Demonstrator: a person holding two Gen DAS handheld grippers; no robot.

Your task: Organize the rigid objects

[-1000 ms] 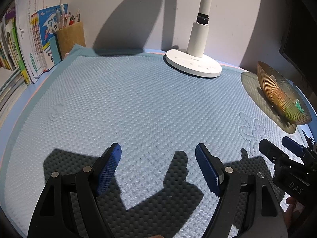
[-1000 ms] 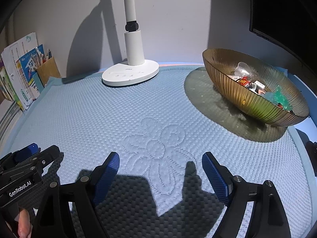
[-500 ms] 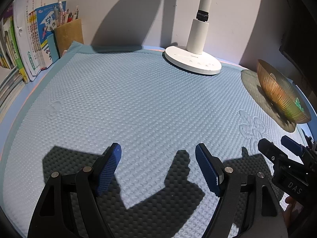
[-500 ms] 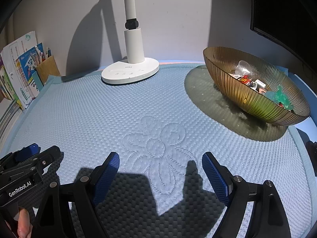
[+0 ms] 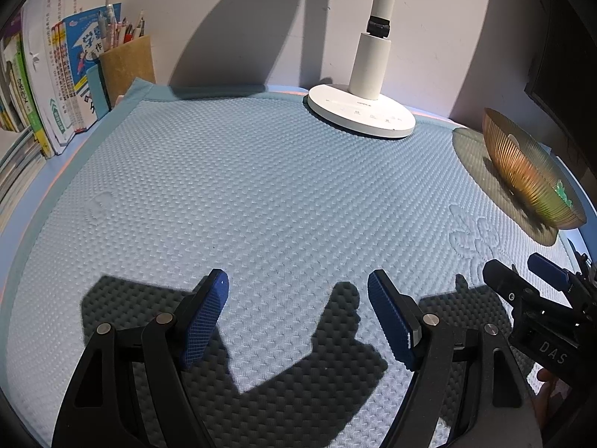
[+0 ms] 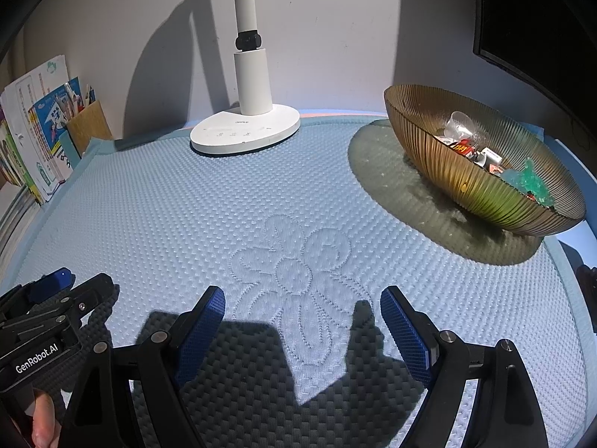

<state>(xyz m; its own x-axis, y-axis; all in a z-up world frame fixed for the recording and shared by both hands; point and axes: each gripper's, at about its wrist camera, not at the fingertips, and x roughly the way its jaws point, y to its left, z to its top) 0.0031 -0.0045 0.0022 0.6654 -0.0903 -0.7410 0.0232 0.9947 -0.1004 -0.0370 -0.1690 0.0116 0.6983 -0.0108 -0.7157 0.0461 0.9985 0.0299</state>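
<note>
A ribbed amber glass bowl [image 6: 447, 156] stands at the right of the blue textured mat [image 6: 261, 205]. It holds a clear cup [image 6: 460, 123], a red item [image 6: 462, 147], a white block [image 6: 490, 155] and a green toy [image 6: 528, 183]. The bowl also shows in the left wrist view [image 5: 522, 164]. My left gripper [image 5: 298, 313] is open and empty above the mat's near middle. My right gripper [image 6: 302, 330] is open and empty above a stitched flower pattern, short of the bowl.
A white lamp base [image 5: 360, 115] stands at the back, also in the right wrist view [image 6: 244, 130]. Books [image 5: 56, 74] and a brown pen holder [image 5: 127, 63] line the left back. A dark monitor [image 6: 541, 18] hangs at the right.
Both views have shifted slightly, with the lamp and bowl a little lower in frame. Both grippers stay open and empty.
</note>
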